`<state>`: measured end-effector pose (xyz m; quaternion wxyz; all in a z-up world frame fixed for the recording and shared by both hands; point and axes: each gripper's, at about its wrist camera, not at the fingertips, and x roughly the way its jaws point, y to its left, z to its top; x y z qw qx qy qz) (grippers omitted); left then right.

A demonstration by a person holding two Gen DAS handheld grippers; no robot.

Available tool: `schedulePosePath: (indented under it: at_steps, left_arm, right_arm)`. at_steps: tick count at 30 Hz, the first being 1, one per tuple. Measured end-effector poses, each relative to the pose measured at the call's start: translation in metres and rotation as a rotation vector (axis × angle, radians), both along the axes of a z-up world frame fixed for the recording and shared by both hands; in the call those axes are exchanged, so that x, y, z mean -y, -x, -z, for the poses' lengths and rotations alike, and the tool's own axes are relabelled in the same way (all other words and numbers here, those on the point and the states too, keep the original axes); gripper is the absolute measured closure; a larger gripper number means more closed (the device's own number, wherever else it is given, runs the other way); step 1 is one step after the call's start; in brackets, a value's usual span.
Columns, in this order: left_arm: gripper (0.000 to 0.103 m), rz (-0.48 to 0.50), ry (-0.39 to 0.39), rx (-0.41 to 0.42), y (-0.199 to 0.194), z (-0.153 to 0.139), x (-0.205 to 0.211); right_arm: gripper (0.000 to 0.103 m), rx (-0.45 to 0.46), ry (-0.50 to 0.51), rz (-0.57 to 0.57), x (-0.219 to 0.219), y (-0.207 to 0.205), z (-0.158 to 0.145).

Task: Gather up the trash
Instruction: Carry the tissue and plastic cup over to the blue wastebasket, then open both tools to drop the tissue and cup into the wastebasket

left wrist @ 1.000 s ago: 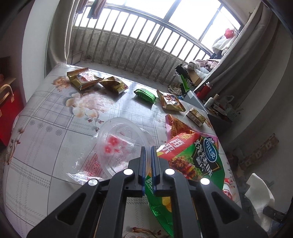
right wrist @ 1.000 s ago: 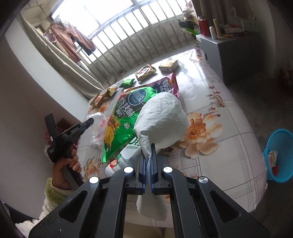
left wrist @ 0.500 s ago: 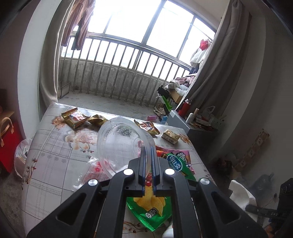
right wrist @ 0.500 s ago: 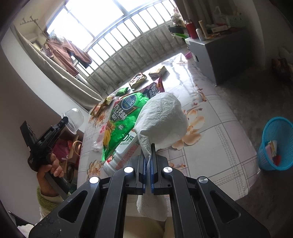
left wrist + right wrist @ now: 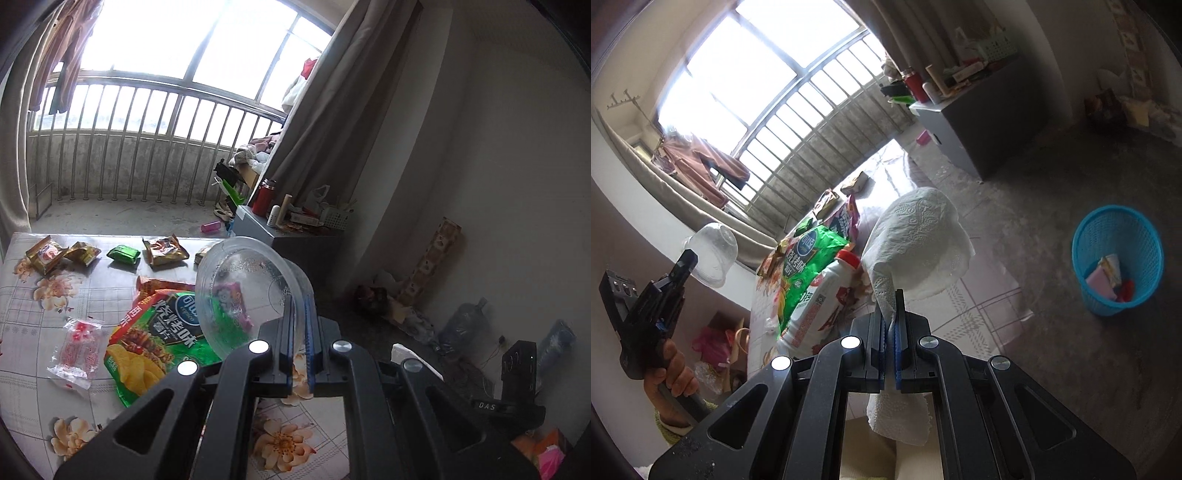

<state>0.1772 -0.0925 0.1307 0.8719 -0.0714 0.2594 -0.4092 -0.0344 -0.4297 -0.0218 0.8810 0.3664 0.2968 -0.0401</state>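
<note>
Left tool [image 5: 299,332] clamps a clear bowl [image 5: 251,291], right tool [image 5: 891,325] a tissue [image 5: 919,240]; blue bin [image 5: 1117,254] at three o'clock holds little, wrappers [image 5: 162,251] remain on the table [image 5: 33,387].

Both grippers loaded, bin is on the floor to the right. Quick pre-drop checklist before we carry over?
1. Left gripper shut on clear plastic bowl's rim: ok.
2. Right gripper shut on paper towel: ok.
3. Blue basket upright, open, room inside: ok.
4. Bowl lifted clear of table and green chip bag: ok.
5. Floor path to the basket free: ok in right wrist view.
6. Bowl empty, no residue: cannot tell.
</note>
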Motion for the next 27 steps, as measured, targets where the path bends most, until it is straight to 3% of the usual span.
schedulePosePath:
  at_steps: [13,18,22,27]
  left_arm:
    - [0.098,0.282,-0.106,-0.061,0.044,0.025,0.155]
    - [0.098,0.390,-0.182,-0.122,0.056,0.052,0.220]
    - [0.098,0.473,-0.260,-0.211,0.065,0.082,0.276]
    - [0.098,0.543,-0.374,-0.265,0.079,0.120,0.350]
  right_arm:
    - [0.101,0.022,-0.115,0.204,0.078,0.065,0.033]
    - [0.101,0.000,-0.167,0.302,0.111,0.085,0.057]
    - [0.101,-0.035,-0.216,0.391,0.143,0.107,0.086]
    - [0.101,-0.090,-0.298,0.451,0.178,0.117,0.129]
